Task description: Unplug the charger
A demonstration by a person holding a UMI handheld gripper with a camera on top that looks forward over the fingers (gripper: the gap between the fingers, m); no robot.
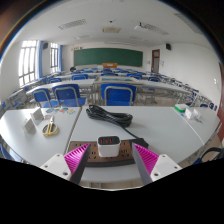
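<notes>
A white charger (106, 148) with a dark face is plugged into a tan power strip (106, 158) that lies on the white desk (60, 140). A black cable (110, 116) runs from the charger away across the desk. My gripper (111, 153) is open. Its magenta pads, left (78, 156) and right (146, 157), stand either side of the charger with a gap on each side. The charger sits between the fingertips and neither pad touches it.
Small objects (40, 119) and a yellow item (51, 130) sit on the desk to the left. A green-topped thing (181, 110) sits at the right. Beyond the desk are rows of blue chairs (117, 95) and a green board (107, 57).
</notes>
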